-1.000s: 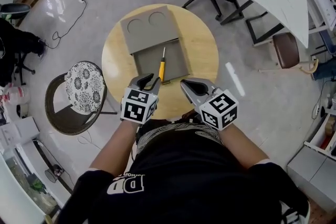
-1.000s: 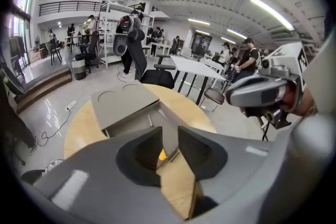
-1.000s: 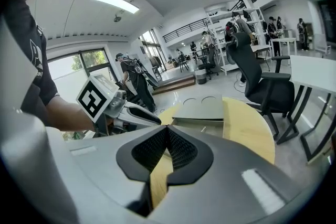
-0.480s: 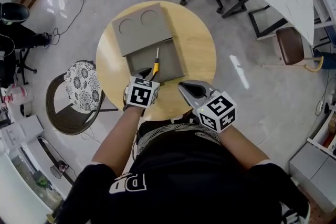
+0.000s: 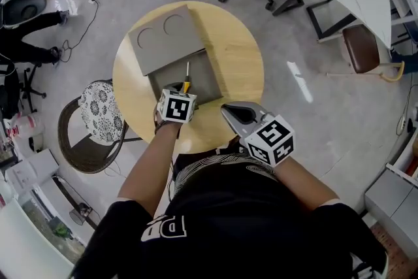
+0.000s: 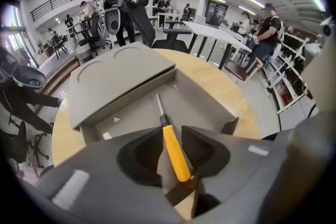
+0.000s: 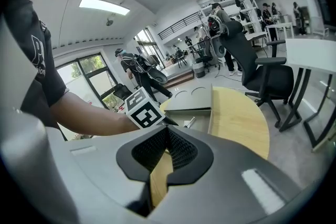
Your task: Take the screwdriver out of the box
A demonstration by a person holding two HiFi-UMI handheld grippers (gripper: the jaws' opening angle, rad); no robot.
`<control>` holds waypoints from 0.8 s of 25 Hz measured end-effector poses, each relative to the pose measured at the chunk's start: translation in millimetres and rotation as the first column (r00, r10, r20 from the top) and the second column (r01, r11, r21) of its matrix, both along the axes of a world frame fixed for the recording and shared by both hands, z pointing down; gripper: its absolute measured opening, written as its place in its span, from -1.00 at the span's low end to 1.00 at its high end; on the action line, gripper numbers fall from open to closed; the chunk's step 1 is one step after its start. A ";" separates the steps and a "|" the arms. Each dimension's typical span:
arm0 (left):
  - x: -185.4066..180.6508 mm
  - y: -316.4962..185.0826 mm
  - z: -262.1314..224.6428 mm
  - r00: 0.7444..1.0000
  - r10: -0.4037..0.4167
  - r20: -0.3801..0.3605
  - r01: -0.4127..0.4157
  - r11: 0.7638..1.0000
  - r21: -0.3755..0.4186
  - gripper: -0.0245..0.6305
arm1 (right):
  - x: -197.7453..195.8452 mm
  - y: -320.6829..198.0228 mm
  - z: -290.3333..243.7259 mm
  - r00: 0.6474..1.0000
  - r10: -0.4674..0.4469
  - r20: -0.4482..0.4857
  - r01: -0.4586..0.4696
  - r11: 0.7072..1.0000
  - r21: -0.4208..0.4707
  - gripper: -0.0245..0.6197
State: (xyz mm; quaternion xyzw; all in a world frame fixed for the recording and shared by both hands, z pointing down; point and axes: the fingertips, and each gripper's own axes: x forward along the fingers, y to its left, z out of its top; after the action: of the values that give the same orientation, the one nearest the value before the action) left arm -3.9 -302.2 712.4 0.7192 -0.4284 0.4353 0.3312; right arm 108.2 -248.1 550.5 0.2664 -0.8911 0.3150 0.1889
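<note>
- Near the table's [image 5: 243,62] near edge, the head view shows the left hand-held gripper [image 5: 177,89] dipping into the open grey box [image 5: 208,78], directly over the screwdriver [image 5: 186,82]. The tool's long axis runs from near edge toward far edge, shaft pointing away. The right hand-held gripper [image 5: 226,113] hovers by the near right edge, farther from the tool.
- Left gripper view: the jaws have just been opening and stand wide, with the yellow handle between them, the pads seemingly not pressing it. Box walls flank both sides and the lid [image 6: 121,78] lies beyond, so I judge the free room is upward.
- Right gripper view: the jaws are together and empty, with the box ahead.
</note>
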 end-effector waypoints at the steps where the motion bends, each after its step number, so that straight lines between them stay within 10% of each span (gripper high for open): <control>1: 0.2 -1.6 2.2 1.000 -0.009 0.005 0.009 1.000 -0.009 -0.41 | 4.0 -0.8 1.0 1.000 0.009 -0.001 -0.009 1.000 -0.004 -0.92; 20: -17.7 1.7 33.6 0.993 -0.065 0.095 0.077 0.989 -0.129 -0.49 | 29.5 6.2 -0.5 0.997 0.079 0.000 -0.079 0.997 -0.011 -0.92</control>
State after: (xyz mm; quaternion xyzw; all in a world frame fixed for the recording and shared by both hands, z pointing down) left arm -21.6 -300.5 746.0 0.6596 -0.4385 0.4828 0.3736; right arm 137.7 -241.9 550.0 0.3006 -0.8782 0.3270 0.1776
